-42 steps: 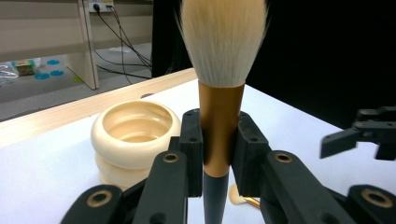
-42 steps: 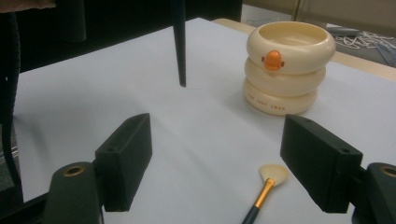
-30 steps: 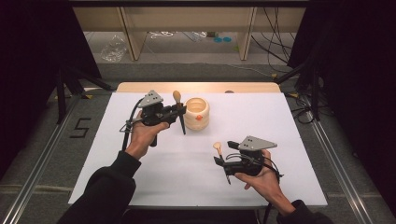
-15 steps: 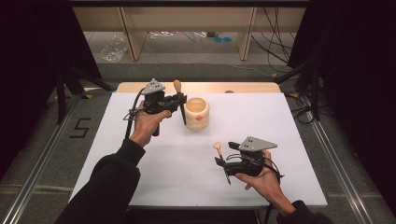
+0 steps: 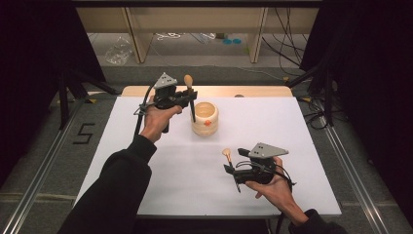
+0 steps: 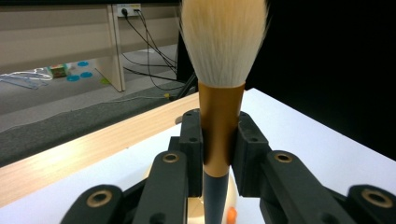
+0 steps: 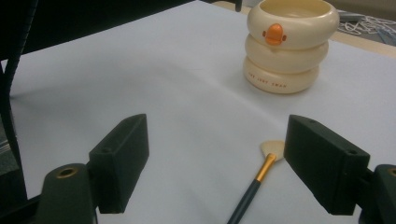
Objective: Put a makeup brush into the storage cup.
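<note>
A large makeup brush [image 5: 189,87] stands upright with its pale bristles [image 6: 224,37] on top. My left gripper [image 5: 191,96] is shut on its copper ferrule [image 6: 223,126]. The dark handle points down by the left rim of a cream ringed cup [image 5: 205,119], which carries an orange duck mark [image 7: 273,33]. My right gripper [image 5: 233,168] rests near the table's front right, jaws wide open. A small flat brush [image 7: 266,163] lies on the white sheet between the open jaws [image 7: 219,163], touching neither pad. Its pale head [image 5: 226,153] points toward the cup.
The white table top [image 5: 302,146] ends in a wooden strip [image 5: 253,91] at the far edge. Metal rails [image 5: 350,175] run along both sides. Cables [image 5: 287,34] and shelf legs [image 5: 134,34] lie beyond the table. A "5" [image 5: 84,132] marks the floor at left.
My left hand has carried the big brush toward the far side and a little upward, bringing the handle to the cup's left rim. The right gripper and small brush have stayed put.
</note>
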{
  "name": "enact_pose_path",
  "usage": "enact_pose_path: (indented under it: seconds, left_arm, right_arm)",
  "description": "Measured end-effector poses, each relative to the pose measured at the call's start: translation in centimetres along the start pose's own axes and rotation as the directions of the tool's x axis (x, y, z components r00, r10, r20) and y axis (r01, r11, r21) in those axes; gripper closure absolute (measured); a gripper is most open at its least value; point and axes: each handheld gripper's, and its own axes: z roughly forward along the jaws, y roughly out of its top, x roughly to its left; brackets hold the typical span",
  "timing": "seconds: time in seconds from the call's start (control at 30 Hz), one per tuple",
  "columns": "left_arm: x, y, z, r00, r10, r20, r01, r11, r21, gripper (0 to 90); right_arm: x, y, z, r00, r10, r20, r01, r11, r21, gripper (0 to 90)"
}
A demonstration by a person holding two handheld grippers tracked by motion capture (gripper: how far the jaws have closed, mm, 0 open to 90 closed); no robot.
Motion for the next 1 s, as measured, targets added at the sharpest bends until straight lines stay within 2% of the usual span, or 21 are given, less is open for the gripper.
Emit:
enact_pose_path:
  seconds: [0.1,0.4,0.57,0.67,1.0]
  left_arm:
    - [-0.1,0.3,0.4,1.0,-0.005,0.006,0.005,1.0,-0.002,76.3]
    - [-0.5,1.4,1.2,0.9999,0.014,-0.004,-0.014,0.9999,-0.006,76.4]
    - [-0.3,1.8,1.7,0.9995,0.022,-0.021,-0.022,0.9997,-0.008,76.3]
    - [-0.2,1.8,2.1,0.9995,0.01,-0.029,-0.01,0.9999,-0.012,76.4]
    - [-0.1,1.5,3.6,0.9988,0.02,-0.045,-0.021,0.9998,-0.007,76.4]
  right_arm:
    - [0.0,0.0,0.1,1.0,0.003,-0.008,-0.003,1.0,-0.004,23.2]
    - [0.1,0.0,0.0,0.9999,-0.005,-0.011,0.005,1.0,0.005,23.5]
    - [0.0,0.0,0.0,0.9999,-0.007,-0.01,0.007,1.0,0.008,23.6]
    - [0.0,0.0,0.0,0.9999,-0.007,-0.011,0.007,1.0,0.006,23.8]
    - [0.2,0.0,0.1,0.9999,-0.007,-0.015,0.007,1.0,0.006,23.6]
